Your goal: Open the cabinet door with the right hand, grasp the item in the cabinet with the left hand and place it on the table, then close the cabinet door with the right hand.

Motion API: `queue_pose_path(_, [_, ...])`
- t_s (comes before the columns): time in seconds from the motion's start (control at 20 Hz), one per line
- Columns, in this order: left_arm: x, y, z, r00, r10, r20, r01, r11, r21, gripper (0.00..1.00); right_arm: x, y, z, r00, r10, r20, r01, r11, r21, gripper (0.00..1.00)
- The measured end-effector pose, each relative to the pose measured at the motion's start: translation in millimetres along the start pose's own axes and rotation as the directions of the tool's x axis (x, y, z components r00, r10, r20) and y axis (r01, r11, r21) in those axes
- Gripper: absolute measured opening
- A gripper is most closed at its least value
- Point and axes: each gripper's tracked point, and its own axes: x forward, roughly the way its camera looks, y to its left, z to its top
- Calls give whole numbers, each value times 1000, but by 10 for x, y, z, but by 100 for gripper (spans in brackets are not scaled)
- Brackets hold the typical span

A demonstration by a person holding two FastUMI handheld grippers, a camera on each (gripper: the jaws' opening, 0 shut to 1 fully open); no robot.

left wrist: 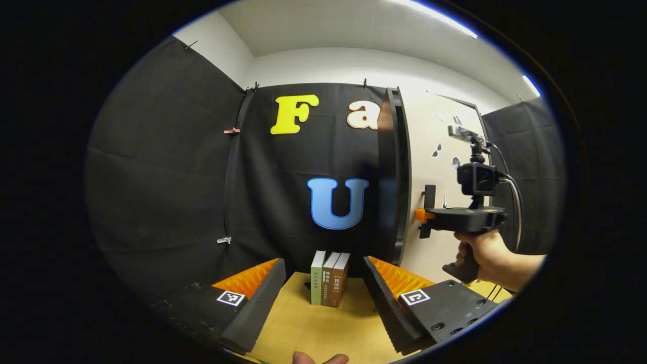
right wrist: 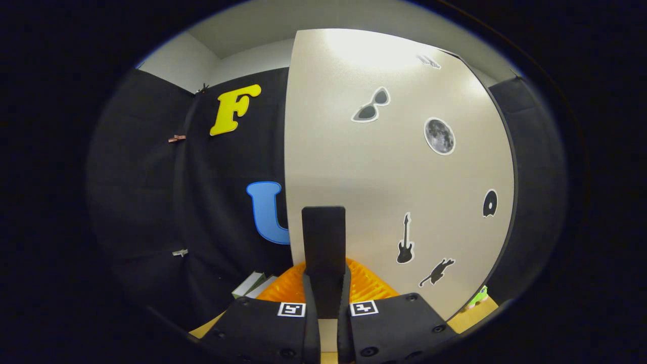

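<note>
Right tongs (right wrist: 323, 283) pinch the cabinet door (right wrist: 394, 172) handle (right wrist: 323, 237); left tongs (left wrist: 323, 298) spread wide facing upright books (left wrist: 330, 278).

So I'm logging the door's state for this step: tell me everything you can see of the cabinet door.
The cabinet door is a pale, smooth panel with a dark edge, swung partly open. Its face carries black and grey stickers: sunglasses, a moon, a guitar, a cat and a bitten disc. A flat black handle sticks out near its free edge. The right tool is shut on the handle, both fingers pressing its sides. In the left gripper view the door stands beside the books.
</note>
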Motion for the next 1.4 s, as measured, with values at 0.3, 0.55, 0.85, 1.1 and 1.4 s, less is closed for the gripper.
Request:
queue_pose_path(0.3, [-19, -247, 23, 1000, -24, 4, 24, 1000, -2, 96, -198, -66, 24, 993, 114, -23, -114, 993, 17, 17])
queue_pose_path(0.55, [-21, -538, 42, 998, -64, 6, 64, 998, -4, 96, -367, -156, 38, 987, 158, -42, -157, 987, 25, 17])
queue_pose_path(0.85, [-26, -837, 39, 994, -106, 0, 106, 994, -4, 96, -522, -313, 63, 991, 131, -37, -130, 991, 35, 17])
queue_pose_path(1.1, [-1, -1079, 57, 989, -148, 1, 148, 989, -1, 96, -617, -471, 90, 996, 83, -28, -82, 996, 33, 17])
queue_pose_path(1.4, [31, -1434, 70, 978, -210, 3, 210, 978, 0, 96, -667, -686, 120, 1000, -21, -8, 22, 998, 53, 16])
